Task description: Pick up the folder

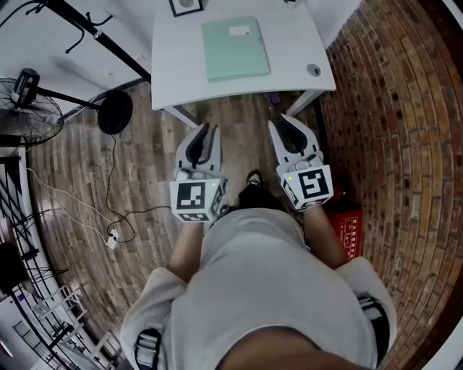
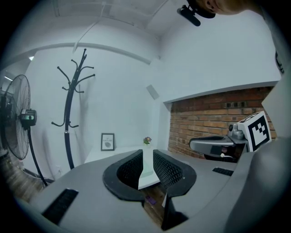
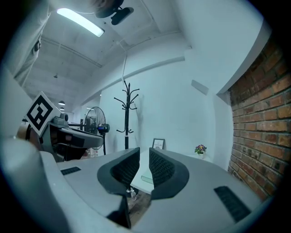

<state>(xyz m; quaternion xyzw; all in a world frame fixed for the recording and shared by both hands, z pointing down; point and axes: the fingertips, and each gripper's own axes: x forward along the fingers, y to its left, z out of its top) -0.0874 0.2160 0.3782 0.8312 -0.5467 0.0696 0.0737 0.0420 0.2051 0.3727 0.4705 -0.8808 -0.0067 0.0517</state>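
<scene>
A pale green folder [image 1: 235, 47] lies flat on the white table [image 1: 173, 65] at the top of the head view. Both grippers hover over the wooden floor, short of the table's front edge and pointing at it. My left gripper [image 1: 208, 128] has its jaws a narrow gap apart with nothing between them, and the same gap shows in the left gripper view [image 2: 148, 157]. My right gripper [image 1: 284, 120] is likewise narrowly open and empty. In the right gripper view [image 3: 144, 157] the folder [image 3: 146, 179] shows through the gap, far ahead on the table.
A picture frame [image 1: 186, 6] stands at the table's back edge. A fan [image 1: 25, 108] and a coat stand's base [image 1: 116, 112] are at the left, with cables [image 1: 108, 231] on the floor. A brick wall [image 1: 405, 144] runs along the right, with a red box [image 1: 349, 227] at its foot.
</scene>
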